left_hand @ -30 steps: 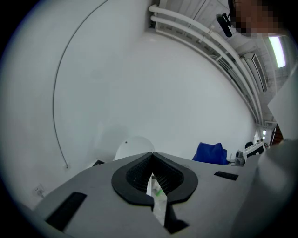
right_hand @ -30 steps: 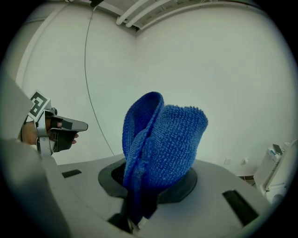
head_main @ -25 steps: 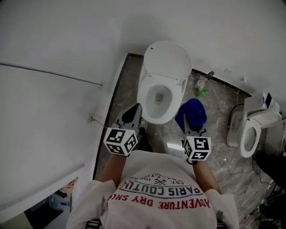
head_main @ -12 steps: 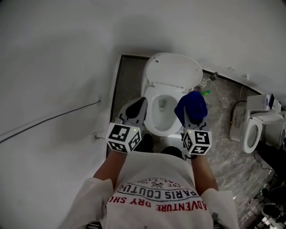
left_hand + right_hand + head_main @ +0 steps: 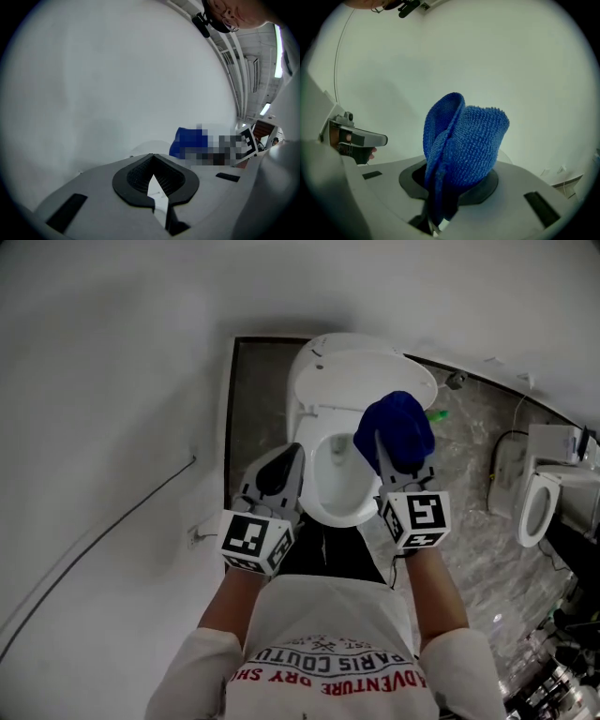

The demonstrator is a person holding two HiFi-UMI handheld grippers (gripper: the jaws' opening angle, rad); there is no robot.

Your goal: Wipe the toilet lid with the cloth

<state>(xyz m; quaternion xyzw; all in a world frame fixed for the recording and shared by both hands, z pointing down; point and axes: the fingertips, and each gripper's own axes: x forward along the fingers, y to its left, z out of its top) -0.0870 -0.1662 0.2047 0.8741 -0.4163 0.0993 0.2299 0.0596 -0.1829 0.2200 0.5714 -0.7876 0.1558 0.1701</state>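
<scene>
Blue cloth (image 5: 396, 430) bunches up from the right gripper (image 5: 392, 454) in the head view, covering the right edge of the raised toilet lid (image 5: 347, 371). The left gripper (image 5: 274, 480) hangs beside the bowl's left edge, and both grippers hide part of its rim. In the left gripper view the jaws sit closed on nothing, the lid only a faint pale curve beyond. In the right gripper view the jaws clamp the cloth's lower folds, which hide the pads.
</scene>
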